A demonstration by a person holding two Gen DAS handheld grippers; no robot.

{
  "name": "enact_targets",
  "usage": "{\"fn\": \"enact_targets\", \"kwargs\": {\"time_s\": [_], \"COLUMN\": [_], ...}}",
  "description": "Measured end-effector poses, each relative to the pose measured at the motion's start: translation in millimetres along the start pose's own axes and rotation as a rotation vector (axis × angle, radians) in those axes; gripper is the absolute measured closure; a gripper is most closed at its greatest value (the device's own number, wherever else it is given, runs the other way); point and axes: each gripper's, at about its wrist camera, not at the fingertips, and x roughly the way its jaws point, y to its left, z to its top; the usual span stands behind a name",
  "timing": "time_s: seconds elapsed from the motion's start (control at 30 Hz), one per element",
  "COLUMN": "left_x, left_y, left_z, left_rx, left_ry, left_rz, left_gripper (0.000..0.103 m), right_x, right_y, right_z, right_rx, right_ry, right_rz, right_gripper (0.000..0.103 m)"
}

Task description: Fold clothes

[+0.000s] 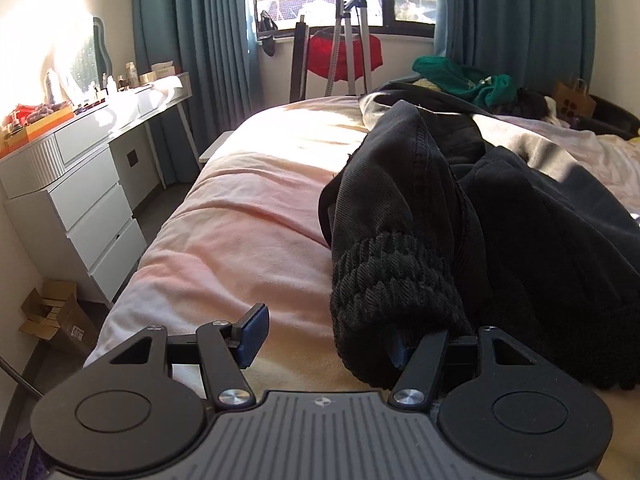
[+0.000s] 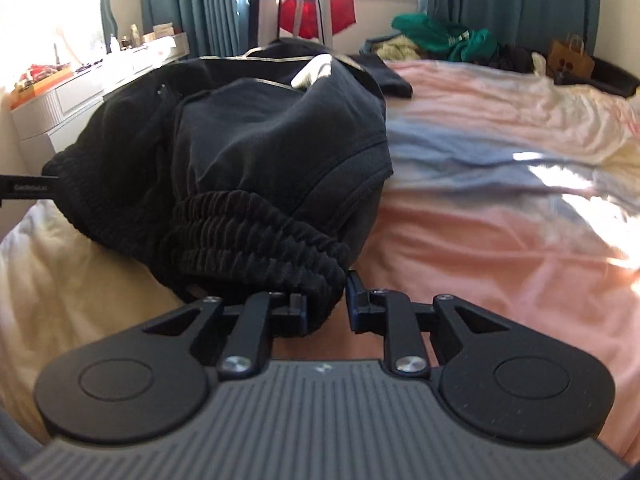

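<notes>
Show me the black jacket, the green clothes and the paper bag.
black jacket (image 2: 256, 148), right wrist view, upper body fabric.
green clothes (image 2: 448, 38), right wrist view, middle of heap.
paper bag (image 1: 573, 101), left wrist view, front face.

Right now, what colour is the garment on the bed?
Black garment, with a ribbed hem; clearest in the right wrist view.

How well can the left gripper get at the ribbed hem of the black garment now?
Probably yes. The left gripper stands open, and the ribbed hem of the black garment already lies over its right finger, with nothing between.
</notes>
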Motion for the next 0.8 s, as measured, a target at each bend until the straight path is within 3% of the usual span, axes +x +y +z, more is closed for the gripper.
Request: {"fn": "enact_targets", "kwargs": {"time_s": [0.1,0.2,0.3,0.37,0.4,0.43,0.5,0.67,0.8], "left_x": [3.8,5.6,16.6,23.7,26.6,29.5,31.9,6.8,-5.7], "left_y": [-8.0,-14.6,-11.5,-6.4,-3.6,-0.9,3.4,21.6,76.0], "left_z": [-8.4,-5.7,2.6,10.1,15.0,19.9,33.7,82.9,136.2], "left_rx": [0.076,0.1,0.033,-0.044,-0.086,-0.128,-0.197,-0.272,-0.34], "left_ry": [-0.003,-0.061,-0.073,-0.084,-0.09,-0.096,-0.1,-0.258,-0.288], "left_rz": [-0.011,0.032,0.114,0.13,0.125,0.12,0.105,0.111,0.119], "left_gripper": [0.041,0.041,0.04,0.043,0.055,0.09,0.095,0.095,0.095], "right_x": [1.1,1.5,3.7,3.6,3.3,1.8,-2.3,-15.2,-15.3], "right_y": [-4.2,-3.4,0.2,4.0,5.5,6.2,7.4,26.9,65.2], "right_z": [0.6,-1.7,-7.9,-10.1,-10.9,-11.0,-11.2,-12.7,-1.7], "right_rx": [0.05,0.063,0.038,0.011,0.003,0.01,0.027,0.039,0.082], "right_ry": [-0.02,-0.042,-0.044,-0.049,-0.051,-0.055,-0.076,-0.123,-0.154], "right_rz": [0.009,-0.004,-0.013,-0.008,-0.001,0.018,0.068,0.193,0.309], "right_gripper": [0.081,0.08,0.08,0.08,0.08,0.08,0.081,0.081,0.081]}}
